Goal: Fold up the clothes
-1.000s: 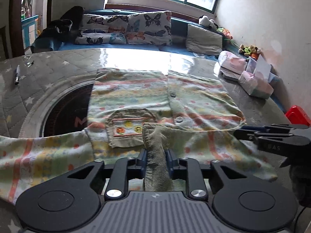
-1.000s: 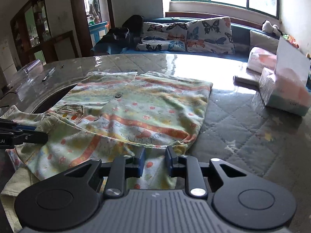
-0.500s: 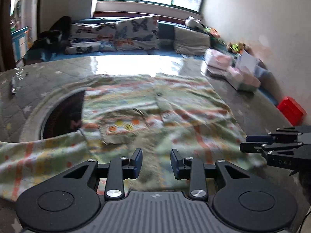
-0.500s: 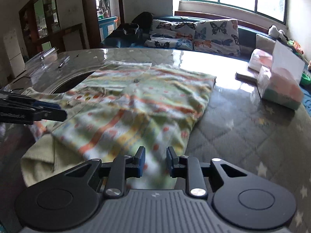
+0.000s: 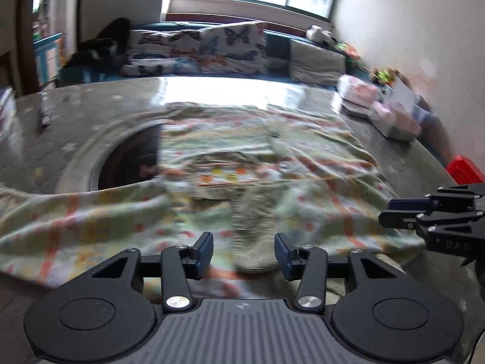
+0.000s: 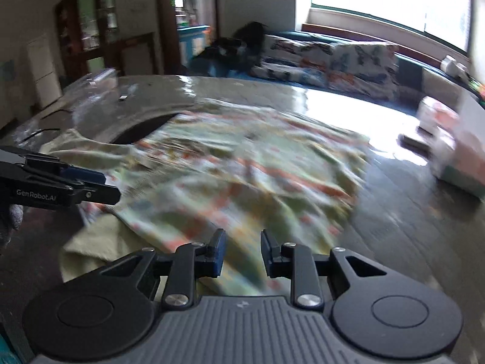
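Lying spread across the middle of the table [image 5: 212, 91], the patterned shirt [image 5: 303, 163] fills the centre of both wrist views, its front up with a small pocket [image 5: 224, 179] and buttons visible. One sleeve [image 5: 75, 221] stretches out to the left edge of the left wrist frame, over the dark round opening [image 5: 130, 163] in the tabletop. A ribbed cuff [image 5: 253, 233] lies folded in over the body, low in the centre of that frame, between the spread jaws of the left gripper [image 5: 244, 250], which touches nothing as far as I can tell. The right gripper [image 6: 241, 251] also has its jaws apart, hovering over the near hem at the bottom of its own frame and holding no cloth.

Judging by this, the fold is at an early stage: one sleeve looks turned inward, while the other sleeve is not yet brought in and the body is not yet doubled over. Motion blur softens the fabric, so finer creases cannot be read. Tissue packs [image 5: 394, 121] sit at the right side, well apart from the shirt.
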`<state>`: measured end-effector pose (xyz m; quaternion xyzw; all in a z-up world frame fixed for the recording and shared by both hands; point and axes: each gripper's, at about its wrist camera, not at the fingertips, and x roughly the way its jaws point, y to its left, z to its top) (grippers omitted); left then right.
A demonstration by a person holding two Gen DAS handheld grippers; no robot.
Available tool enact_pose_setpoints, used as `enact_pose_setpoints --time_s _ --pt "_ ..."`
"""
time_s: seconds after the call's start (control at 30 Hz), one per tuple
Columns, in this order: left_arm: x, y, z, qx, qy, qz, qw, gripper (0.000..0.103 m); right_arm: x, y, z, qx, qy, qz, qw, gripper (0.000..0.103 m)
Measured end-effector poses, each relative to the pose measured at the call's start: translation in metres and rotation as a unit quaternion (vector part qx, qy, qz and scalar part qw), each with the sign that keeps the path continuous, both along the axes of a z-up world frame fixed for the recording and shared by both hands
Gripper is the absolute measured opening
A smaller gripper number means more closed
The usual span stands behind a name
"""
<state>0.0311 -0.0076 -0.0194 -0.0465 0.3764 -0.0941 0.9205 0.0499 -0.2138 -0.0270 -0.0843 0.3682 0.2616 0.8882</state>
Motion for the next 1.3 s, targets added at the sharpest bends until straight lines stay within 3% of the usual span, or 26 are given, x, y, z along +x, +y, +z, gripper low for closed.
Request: enact_pose_setpoints --time_s 0.07,0.23,0.3,0.47,0.63,0.9,1.03,1.13,1.2,1.3 --pt "-0.004 0.016 0.002 0.0 -0.002 0.031 0.9995 0.056 0.004 0.012 0.001 0.003 -0.002 0.016 1.0 0.025" --pt "-0.011 0.063 0.003 0.003 0.001 0.115 0.9934 0.056 0.012 0.04 0.002 0.008 -0.005 0.053 0.999 0.025" --pt "-0.015 0.085 0.003 0.007 0.001 0.153 0.9881 0.056 0.013 0.046 -0.002 0.003 -0.002 0.058 0.998 0.031" --pt "-0.021 0.132 0.003 0.027 -0.004 0.251 0.9676 0.055 0.013 0.051 -0.005 -0.004 0.0 0.064 0.998 0.033" --pt "-0.021 0.177 0.001 0.035 -0.002 0.345 0.9378 0.054 0.009 0.045 0.003 -0.002 -0.008 0.059 0.998 0.033" --pt "-0.014 0.2 -0.007 0.022 0.006 0.376 0.9262 0.045 0.002 0.036 0.011 0.002 -0.017 0.051 0.999 0.033" --pt "-0.011 0.211 -0.012 0.015 0.009 0.39 0.9205 0.023 0.0 0.03 0.011 0.006 -0.016 0.042 0.999 0.033" --pt "-0.014 0.209 -0.006 -0.013 -0.002 0.381 0.9244 0.01 -0.001 0.024 0.011 0.01 -0.017 0.032 0.999 0.033" --pt "-0.016 0.206 0.0 -0.034 -0.011 0.374 0.9266 0.009 -0.001 0.018 0.013 0.014 -0.02 0.022 0.999 0.033" --pt "-0.018 0.189 0.023 -0.064 -0.04 0.339 0.9379 0.009 -0.002 0.009 0.017 0.021 -0.025 0.007 0.999 0.033"
